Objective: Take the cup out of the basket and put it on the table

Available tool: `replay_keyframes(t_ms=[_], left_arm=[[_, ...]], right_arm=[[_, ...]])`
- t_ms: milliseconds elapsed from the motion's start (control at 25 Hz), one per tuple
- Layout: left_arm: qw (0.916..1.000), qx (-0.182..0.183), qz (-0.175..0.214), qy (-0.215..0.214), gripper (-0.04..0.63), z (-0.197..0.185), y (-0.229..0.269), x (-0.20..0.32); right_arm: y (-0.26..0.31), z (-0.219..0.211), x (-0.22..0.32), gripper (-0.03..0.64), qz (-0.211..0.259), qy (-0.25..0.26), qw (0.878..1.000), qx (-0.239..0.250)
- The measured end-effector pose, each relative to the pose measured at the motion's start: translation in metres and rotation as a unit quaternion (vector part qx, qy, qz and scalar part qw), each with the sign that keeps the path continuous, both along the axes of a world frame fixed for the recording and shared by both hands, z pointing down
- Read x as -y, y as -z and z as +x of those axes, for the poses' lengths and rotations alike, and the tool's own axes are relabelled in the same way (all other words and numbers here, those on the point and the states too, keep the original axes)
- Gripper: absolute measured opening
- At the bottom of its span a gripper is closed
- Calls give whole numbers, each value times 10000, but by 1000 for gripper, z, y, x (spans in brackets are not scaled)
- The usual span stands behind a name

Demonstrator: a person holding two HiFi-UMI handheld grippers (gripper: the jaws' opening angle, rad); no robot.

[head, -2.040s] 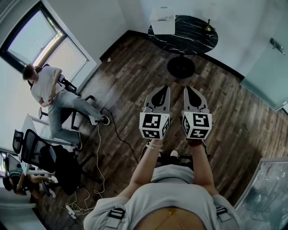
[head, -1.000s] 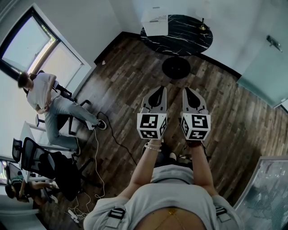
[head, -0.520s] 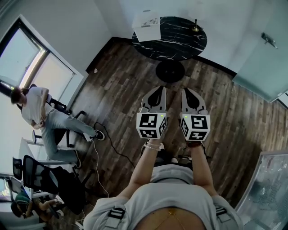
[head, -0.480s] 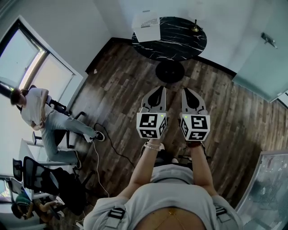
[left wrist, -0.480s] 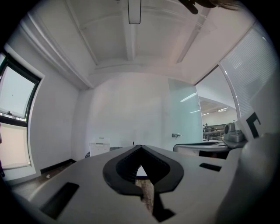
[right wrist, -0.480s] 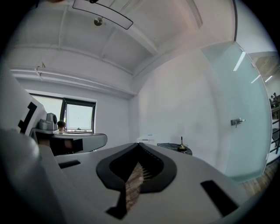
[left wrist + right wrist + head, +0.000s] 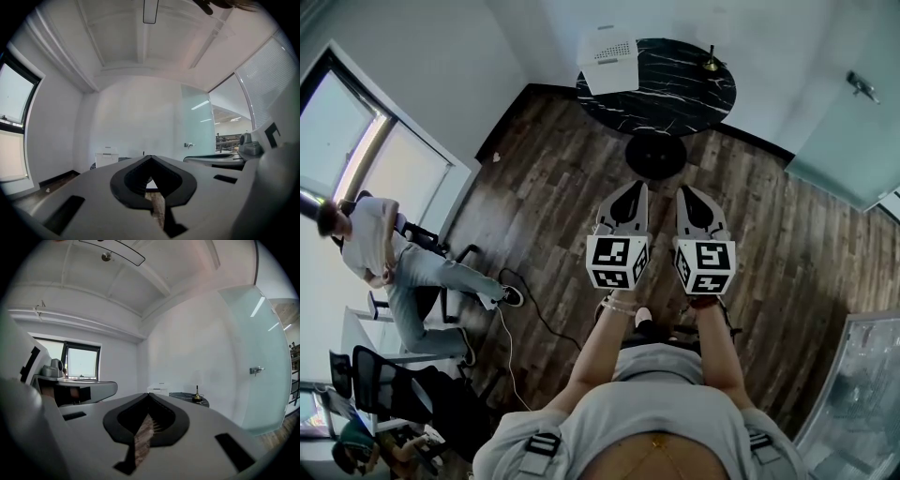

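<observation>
A white basket (image 7: 611, 58) stands on the left edge of a round black marble table (image 7: 666, 89) far ahead of me. It also shows small in the left gripper view as the white basket (image 7: 107, 157) and in the right gripper view as the white basket (image 7: 158, 390) beside the table (image 7: 185, 395). No cup shows; the inside of the basket is hidden. My left gripper (image 7: 635, 186) and right gripper (image 7: 686, 190) are held side by side, level, above the wooden floor, well short of the table. Both are shut with nothing between the jaws.
A small brass object (image 7: 710, 64) stands on the table's far side. The table's black round foot (image 7: 656, 155) rests on the floor. A person sits on a chair (image 7: 375, 248) at the left, with office chairs (image 7: 389, 389) and a floor cable (image 7: 525, 314). A glass door (image 7: 853, 122) is at the right.
Both grippers have travelled together over the floor towards the table, whose foot now sits slightly lower in the picture. The seated person has slid towards the left edge. The jaws stayed shut.
</observation>
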State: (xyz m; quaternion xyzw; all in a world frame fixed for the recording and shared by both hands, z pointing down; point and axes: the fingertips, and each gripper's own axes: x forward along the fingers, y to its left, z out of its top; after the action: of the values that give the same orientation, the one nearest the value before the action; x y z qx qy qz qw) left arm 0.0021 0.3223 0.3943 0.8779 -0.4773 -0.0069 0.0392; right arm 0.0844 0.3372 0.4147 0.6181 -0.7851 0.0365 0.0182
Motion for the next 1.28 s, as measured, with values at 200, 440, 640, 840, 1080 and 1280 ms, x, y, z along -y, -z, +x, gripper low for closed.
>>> replay_keyframes(t_ms=[200, 440, 640, 840, 1080, 1280], left_arm=[[10000, 33, 0, -36, 6, -20, -2, 11], [10000, -26, -70, -22, 6, -38, -7, 17], [10000, -28, -73, -14, 6, -48, -9, 16], [9999, -32, -106, 25, 6, -49, -12, 23], [9999, -35, -119, 67, 6, -49, -14, 44], [9999, -25, -112, 120, 6, -43, -13, 75]], right_arm=[[-3, -24, 13, 8, -23, -6, 10000, 6], [-8, -44, 18, 8, -91, 82, 9999, -83], [-10, -48, 19, 8, -87, 28, 10000, -29], [-12, -51, 25, 8, -115, 71, 9999, -53], [-12, -51, 49, 8, -104, 117, 9999, -51], [-13, -48, 82, 8, -120, 219, 9997, -43]])
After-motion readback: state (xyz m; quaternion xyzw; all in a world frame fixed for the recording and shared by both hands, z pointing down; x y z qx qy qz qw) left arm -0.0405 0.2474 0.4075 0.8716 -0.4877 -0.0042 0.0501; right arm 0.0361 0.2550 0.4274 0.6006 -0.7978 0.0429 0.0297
